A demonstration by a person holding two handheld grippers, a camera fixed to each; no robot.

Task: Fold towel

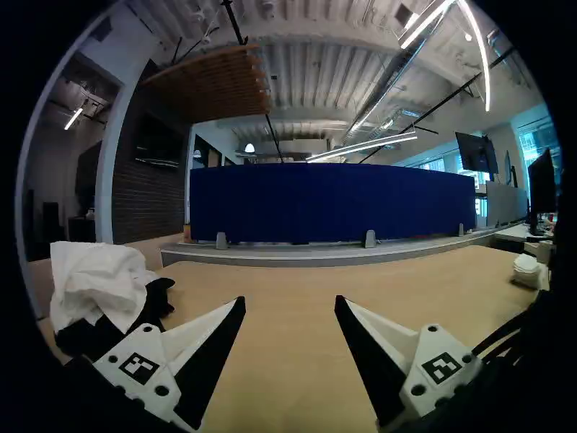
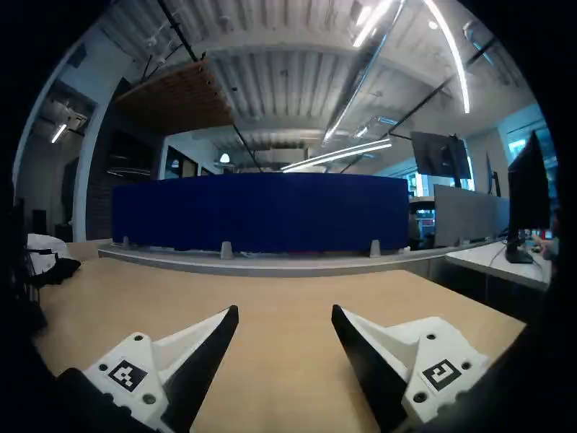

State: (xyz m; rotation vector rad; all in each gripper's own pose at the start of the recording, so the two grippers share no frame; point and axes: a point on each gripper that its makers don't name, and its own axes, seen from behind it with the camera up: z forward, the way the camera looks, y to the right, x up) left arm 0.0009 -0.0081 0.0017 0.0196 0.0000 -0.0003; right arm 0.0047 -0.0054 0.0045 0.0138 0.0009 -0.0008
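Towel [image 1: 94, 281]: white, crumpled heap on table [image 1: 418, 281], at ten o'clock from left gripper [image 1: 289, 299]. Likely light, soft, limp; best seized at an edge or corner. Left gripper and right gripper [image 2: 284, 308]: fingers apart, holding nothing.

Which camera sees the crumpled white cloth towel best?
The left gripper view. The crumpled white cloth towel sits big and clear on the left side of the light wooden table. In the right gripper view, the towel is a small, far-off white patch at the left edge.
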